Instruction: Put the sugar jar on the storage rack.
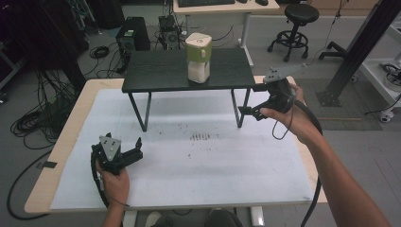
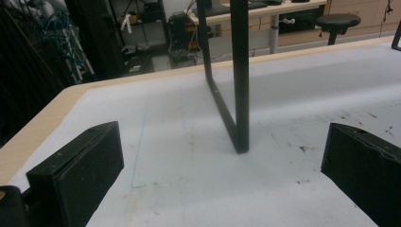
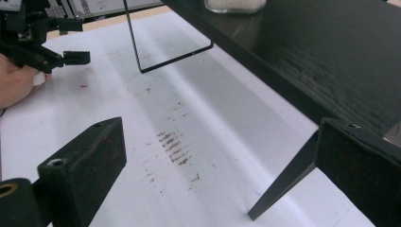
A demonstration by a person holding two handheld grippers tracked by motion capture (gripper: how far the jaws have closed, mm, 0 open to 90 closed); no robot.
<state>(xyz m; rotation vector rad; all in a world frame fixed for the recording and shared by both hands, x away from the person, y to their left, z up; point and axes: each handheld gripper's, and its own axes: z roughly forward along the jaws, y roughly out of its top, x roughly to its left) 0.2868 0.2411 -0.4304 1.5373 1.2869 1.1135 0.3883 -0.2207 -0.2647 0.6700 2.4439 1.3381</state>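
High view: the green-and-white container (image 1: 198, 57) stands upright on the black shelf (image 1: 156, 71), beyond and to the left of the right gripper (image 1: 249, 112), well out of reach of both grippers. That gripper hovers beside the shelf's right end, jaws apart and aimed leftward, probably lining up an approach, the forearm stretched forward. Nearer the person, the left gripper (image 1: 134, 152) rests low over the white mat (image 1: 208, 175), jaws apart, held empty, apparently waiting.
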